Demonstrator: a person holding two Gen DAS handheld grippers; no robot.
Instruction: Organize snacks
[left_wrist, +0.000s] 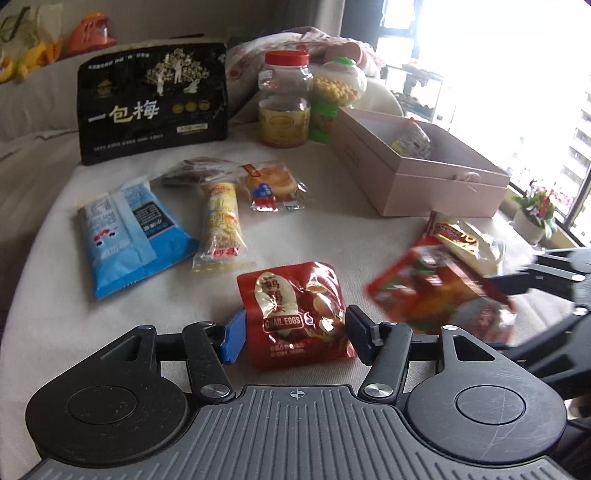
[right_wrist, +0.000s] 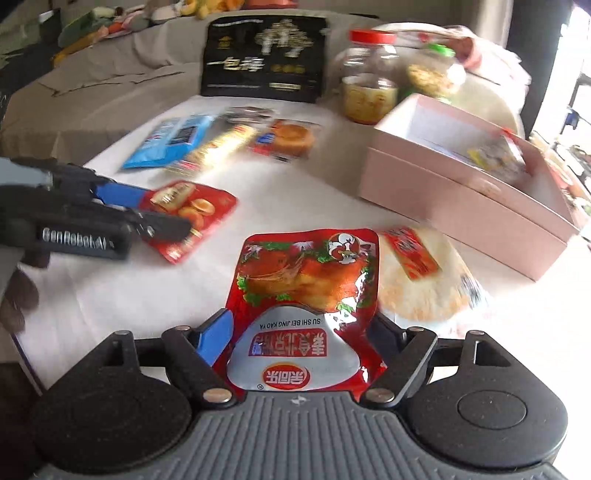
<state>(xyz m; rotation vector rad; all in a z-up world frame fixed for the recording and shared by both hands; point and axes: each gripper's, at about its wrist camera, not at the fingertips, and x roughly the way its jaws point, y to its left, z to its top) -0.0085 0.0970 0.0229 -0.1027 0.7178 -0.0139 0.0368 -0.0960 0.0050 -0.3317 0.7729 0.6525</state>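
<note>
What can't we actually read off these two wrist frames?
- Pink box contents: the near wall hides most in the left wrist view; blurred in the right wrist view.
- Roast duck pouch: motion-smeared in the left wrist view.
- Right gripper: its right finger is covered by the pouch.
- Quail eggs pouch: whether the left gripper pinches it or only straddles it.
- Window side: overexposed.

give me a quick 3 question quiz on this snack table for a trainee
1. True or false: the right claw grips the roast duck pouch.
2. Which packet sits between the left claw fingers? A) blue packet B) quail eggs pouch C) bun
3. Fill in: the pink box already holds one ____ snack.

Key: 1 true. 2 B. 3 wrapped.
</note>
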